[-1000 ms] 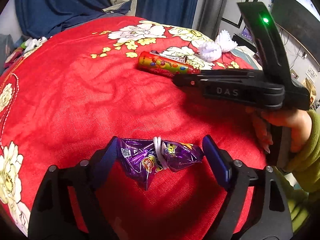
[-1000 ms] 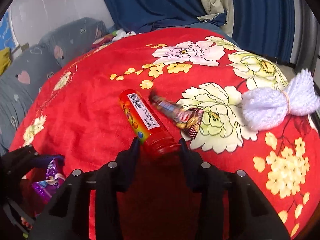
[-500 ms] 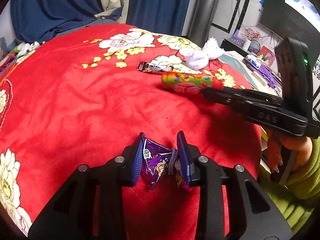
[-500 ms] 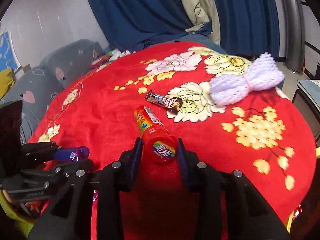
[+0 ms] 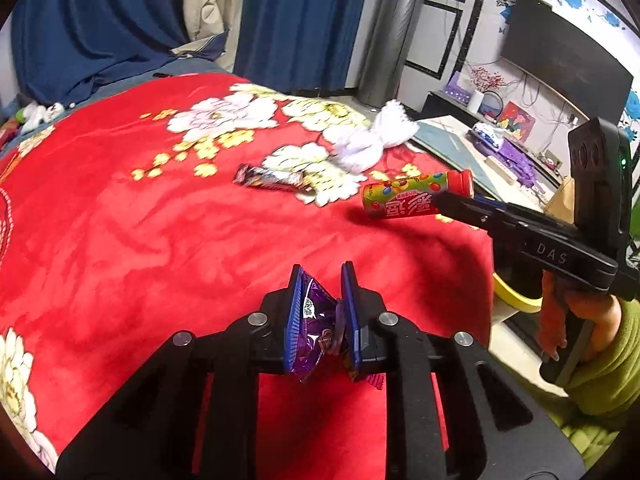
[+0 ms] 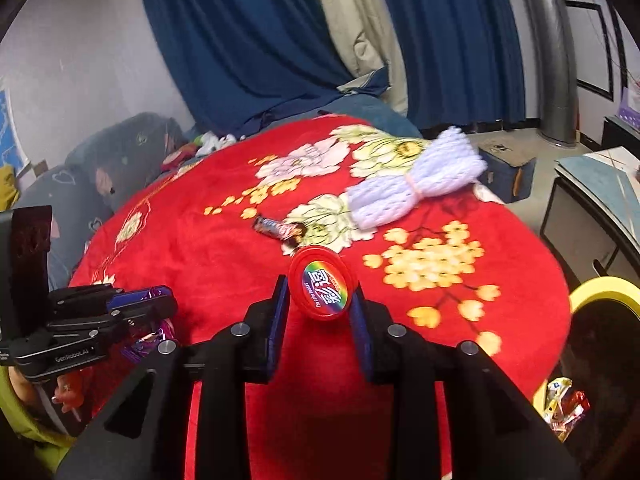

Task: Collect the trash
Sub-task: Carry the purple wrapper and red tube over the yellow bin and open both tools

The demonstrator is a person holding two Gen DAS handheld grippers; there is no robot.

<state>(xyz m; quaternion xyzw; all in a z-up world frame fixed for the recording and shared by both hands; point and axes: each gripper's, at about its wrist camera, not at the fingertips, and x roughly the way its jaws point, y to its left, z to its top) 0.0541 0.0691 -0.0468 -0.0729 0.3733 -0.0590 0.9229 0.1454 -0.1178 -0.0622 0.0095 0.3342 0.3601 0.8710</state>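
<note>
Left wrist view: blue ribbed pads of the left gripper (image 5: 322, 312) closing, pressed on both sides of a crinkled purple foil snack wrapper (image 5: 316, 328), squeezed narrow and lifted above the red plush blanket with white and yellow flowers (image 5: 132, 240). Further out, flat on the blanket, a dark glossy chocolate bar wrapper (image 5: 272, 178); beyond it, a white knitted bundle tied in the middle (image 5: 372, 142). At the right, a round cardboard candy tube with red cap and coloured dots (image 5: 414, 196), held level above the blanket by the black right gripper (image 5: 448, 200); behind it a hand (image 5: 576, 320) in a green fleece sleeve (image 5: 604, 364).

Right wrist view: right gripper (image 6: 320, 300) pads closing, clamped on the sides of the tube, round red lid facing the camera (image 6: 322, 288). Right of the blanket edge, a yellow-rimmed bin (image 6: 600, 288), some shiny wrappers inside. Left gripper at the left border (image 6: 136, 300), purple foil hanging under it.
</note>
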